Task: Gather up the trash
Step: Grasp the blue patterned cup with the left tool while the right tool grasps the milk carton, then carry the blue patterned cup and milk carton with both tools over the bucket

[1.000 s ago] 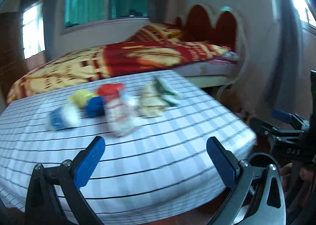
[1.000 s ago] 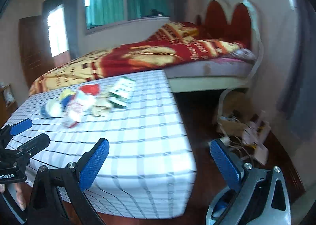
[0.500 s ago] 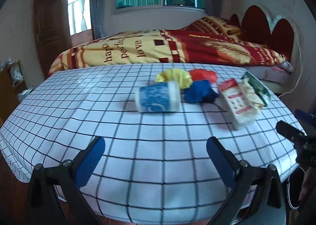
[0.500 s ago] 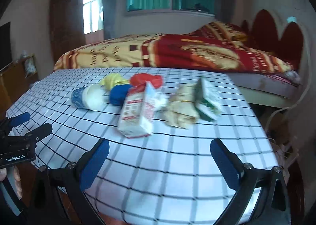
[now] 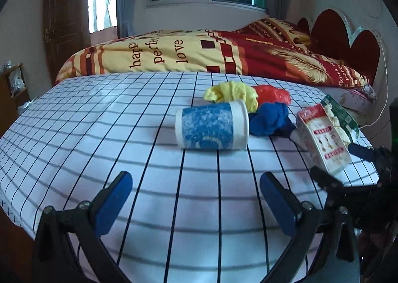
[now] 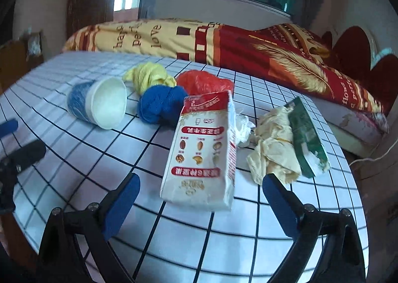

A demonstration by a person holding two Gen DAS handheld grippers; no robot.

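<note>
Trash lies on a checked tablecloth (image 5: pixel 99 133). A blue and white paper cup (image 5: pixel 211 127) (image 6: pixel 99 102) lies on its side. Behind it sit a yellow wad (image 5: pixel 231 92) (image 6: pixel 148 76), a red wad (image 5: pixel 272 94) (image 6: pixel 201 81) and a blue wad (image 5: pixel 270 118) (image 6: pixel 161 104). A white and red milk carton (image 5: pixel 323 138) (image 6: pixel 204 151) lies flat. Beside it are crumpled cream paper (image 6: pixel 273 148) and a green box (image 6: pixel 307 138) (image 5: pixel 340 115). My left gripper (image 5: pixel 196 198) is open and empty, short of the cup. My right gripper (image 6: pixel 201 201) is open and empty, with the carton's near end between its fingers.
A bed with a red and yellow blanket (image 5: pixel 223 54) (image 6: pixel 223 41) stands behind the table, with a red headboard (image 5: pixel 348 36) at the right. A brown door (image 5: pixel 62 22) and a wooden shelf (image 5: pixel 12 84) are at the left. The table's near edge (image 5: pixel 15 218) drops away at the lower left.
Both grippers have swung left and moved in over the table toward the trash. The cup and carton now look larger and nearer. Both grippers stay open.
</note>
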